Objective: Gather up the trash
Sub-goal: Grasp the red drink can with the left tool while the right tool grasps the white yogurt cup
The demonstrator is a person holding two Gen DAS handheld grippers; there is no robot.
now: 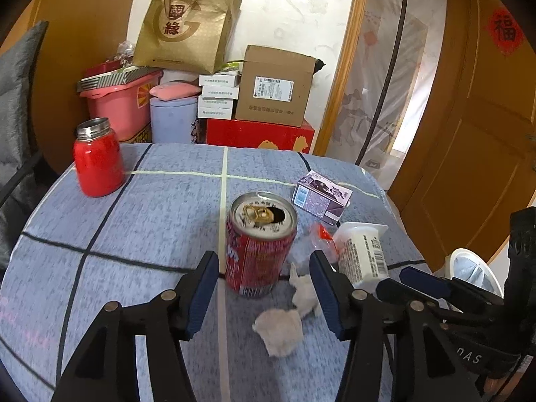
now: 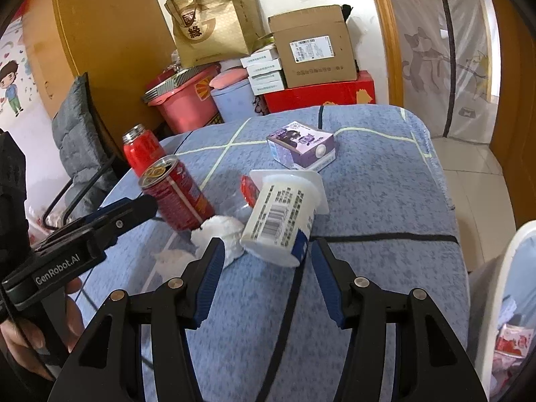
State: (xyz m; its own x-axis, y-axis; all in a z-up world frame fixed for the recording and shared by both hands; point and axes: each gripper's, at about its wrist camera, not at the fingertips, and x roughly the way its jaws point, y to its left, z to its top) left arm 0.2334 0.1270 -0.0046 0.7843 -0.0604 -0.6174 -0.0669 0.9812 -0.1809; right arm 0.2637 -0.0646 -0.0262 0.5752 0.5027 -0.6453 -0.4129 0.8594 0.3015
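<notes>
**Q:** Trash sat where, exactly?

**A:** All on the blue checked tablecloth [image 1: 134,234]. An opened red can [image 1: 260,244] stood upright near the middle. Just right of it a white yogurt cup [image 2: 281,214] lay on its side, barcode up, with a red foil lid [image 2: 248,188] beside its mouth. 2 crumpled tissues [image 1: 279,331] lay in front of the can, touching or nearly touching its base. A purple carton [image 2: 301,147] lay farther back, apart from the rest.

**Q:** And the left gripper [image 1: 264,291]?

**A:** Its fingers were spread wide and held nothing. The can's lower part and the tissues fell between them in its own view, though whether either pad touched the can I could not tell; the picture was slightly blurred there.

**Q:** The right gripper [image 2: 266,276]?

**A:** Also wide open, empty, with the closed end of the yogurt cup sitting between its fingertips.

**Q:** Anything else around?

**A:** A red flask [image 1: 97,159] with a steel neck stood at the table's far left corner. A white bin [image 2: 495,301] stood off the right edge, holding some scraps. Behind the table were a cardboard box [image 1: 274,87], a gold paper bag [image 1: 187,23] and a pink tub [image 1: 117,107].
</notes>
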